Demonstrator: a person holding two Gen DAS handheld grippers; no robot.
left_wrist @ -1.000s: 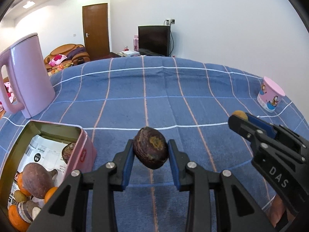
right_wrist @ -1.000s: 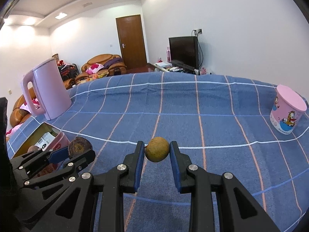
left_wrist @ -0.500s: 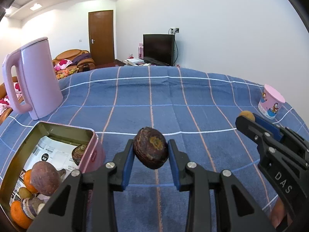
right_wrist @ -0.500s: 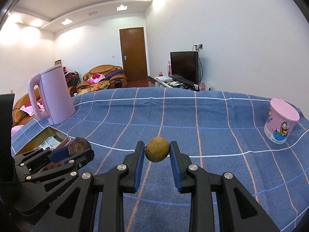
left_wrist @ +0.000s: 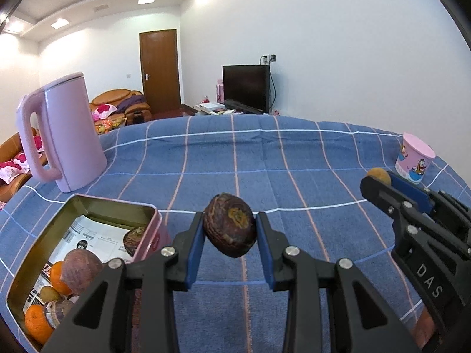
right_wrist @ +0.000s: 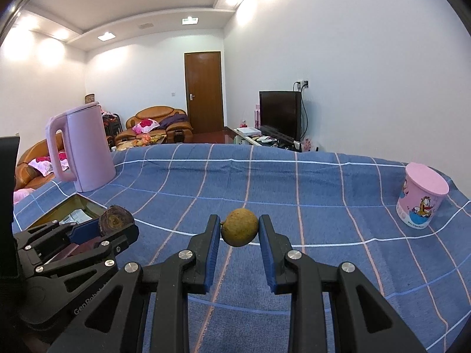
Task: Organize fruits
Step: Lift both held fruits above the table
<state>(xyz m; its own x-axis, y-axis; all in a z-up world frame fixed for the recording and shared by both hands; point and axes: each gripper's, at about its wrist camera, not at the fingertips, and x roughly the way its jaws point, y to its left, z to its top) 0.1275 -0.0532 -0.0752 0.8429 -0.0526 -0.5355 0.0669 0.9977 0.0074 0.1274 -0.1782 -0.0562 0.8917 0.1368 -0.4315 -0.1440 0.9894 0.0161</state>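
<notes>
My left gripper (left_wrist: 229,236) is shut on a dark purple-brown wrinkled fruit (left_wrist: 229,225), held above the blue checked cloth just right of the pink tin (left_wrist: 88,203). The tin holds several fruits: oranges (left_wrist: 36,325), a brownish round fruit (left_wrist: 81,270) and another dark fruit (left_wrist: 134,238) on printed paper. My right gripper (right_wrist: 239,231) is shut on a small round yellow-brown fruit (right_wrist: 239,227), also off the cloth. In the right wrist view the left gripper (right_wrist: 114,225) shows at lower left with its dark fruit (right_wrist: 113,222); the right gripper (left_wrist: 382,181) appears at the right of the left wrist view.
A tall pink kettle (left_wrist: 61,135) stands on the table behind the tin. A pink cartoon cup (right_wrist: 421,197) sits near the table's right edge. The blue checked tablecloth (right_wrist: 294,188) spreads between them. Sofas, a door and a television lie beyond the table.
Both views have tilted upward, showing more ceiling and wall. The right gripper has lifted a little with its fruit. Both grips stay as they were.
</notes>
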